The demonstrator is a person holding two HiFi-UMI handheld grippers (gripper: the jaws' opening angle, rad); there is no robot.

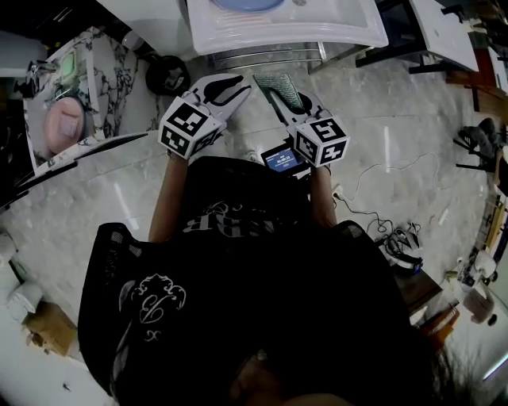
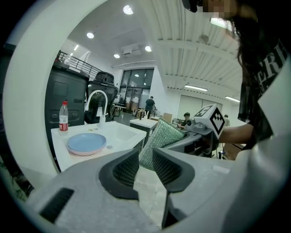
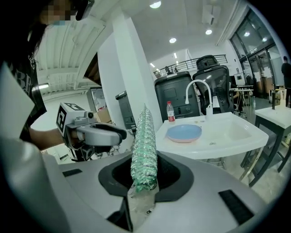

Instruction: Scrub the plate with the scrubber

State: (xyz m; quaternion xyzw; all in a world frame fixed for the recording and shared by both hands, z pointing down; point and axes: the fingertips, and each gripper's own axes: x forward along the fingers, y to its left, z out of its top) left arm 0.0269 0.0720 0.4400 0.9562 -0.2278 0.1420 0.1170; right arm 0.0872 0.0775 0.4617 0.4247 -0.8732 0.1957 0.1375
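A blue plate point(image 2: 86, 142) lies on the white sink counter point(image 2: 119, 136), beside the basin; it also shows as the blue plate point(image 3: 183, 132) and at the top edge point(image 1: 248, 4). A green mesh scrubber point(image 3: 144, 145) stands upright in my right gripper point(image 3: 143, 178), which is shut on its lower end. In the head view the scrubber point(image 1: 279, 82) and right gripper point(image 1: 284, 97) are held short of the sink. My left gripper point(image 2: 146, 164) has its jaws a narrow gap apart with nothing between them; it hangs left of the scrubber point(image 2: 159, 140), level with it point(image 1: 226, 91).
A faucet point(image 2: 96, 98) and a red-labelled bottle point(image 2: 63, 116) stand on the sink counter. A marble-patterned stand point(image 1: 87, 103) with a pink item is at left, beside a black round object point(image 1: 167, 75). Cables point(image 1: 373, 222) trail on the floor at right.
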